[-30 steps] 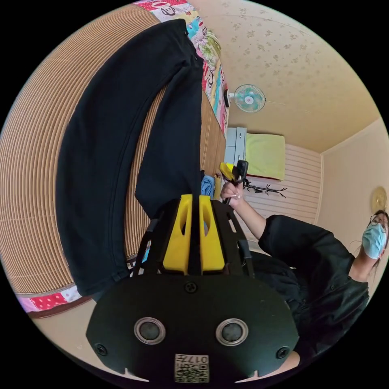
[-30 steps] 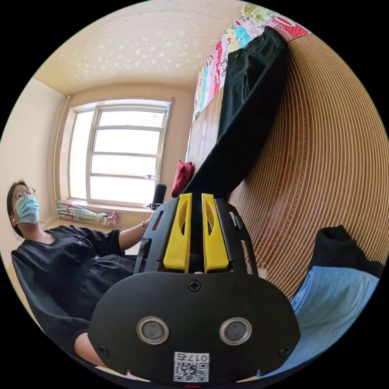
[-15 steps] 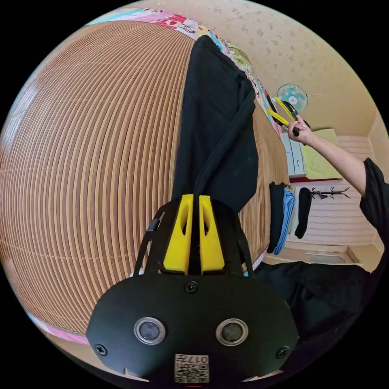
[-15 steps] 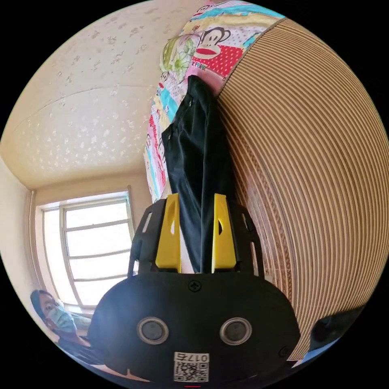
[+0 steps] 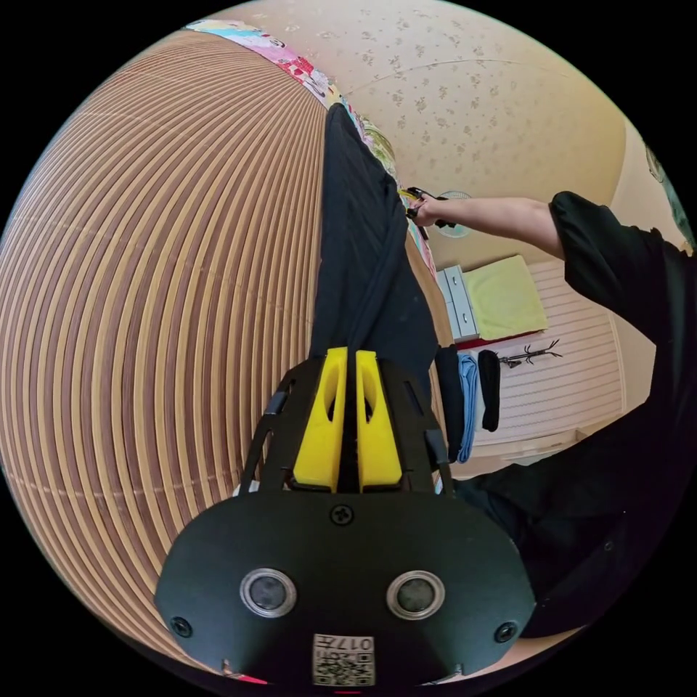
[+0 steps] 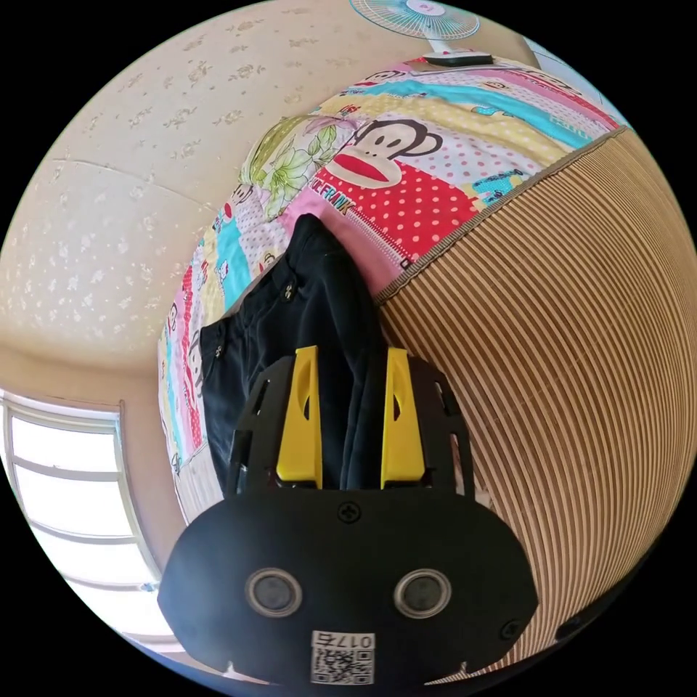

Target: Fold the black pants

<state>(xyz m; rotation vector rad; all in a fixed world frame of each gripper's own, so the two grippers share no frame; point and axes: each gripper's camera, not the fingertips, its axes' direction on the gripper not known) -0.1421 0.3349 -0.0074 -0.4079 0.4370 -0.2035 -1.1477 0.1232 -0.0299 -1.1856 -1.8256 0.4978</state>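
Both jaws of your left gripper [image 5: 346, 363] clamp the black pants [image 5: 363, 254]; right gripper [image 6: 347, 363] seems open, so pull evenly.

The bed carries a ribbed bamboo mat [image 5: 160, 305] that covers most of its surface. A patchwork cartoon-print quilt [image 6: 435, 189] lies under the mat and shows past its edge. The black pants [image 5: 363, 254] lie on the mat, their waist end reaching onto the quilt. Folded clothes [image 5: 468, 406] sit near one edge of the mat.
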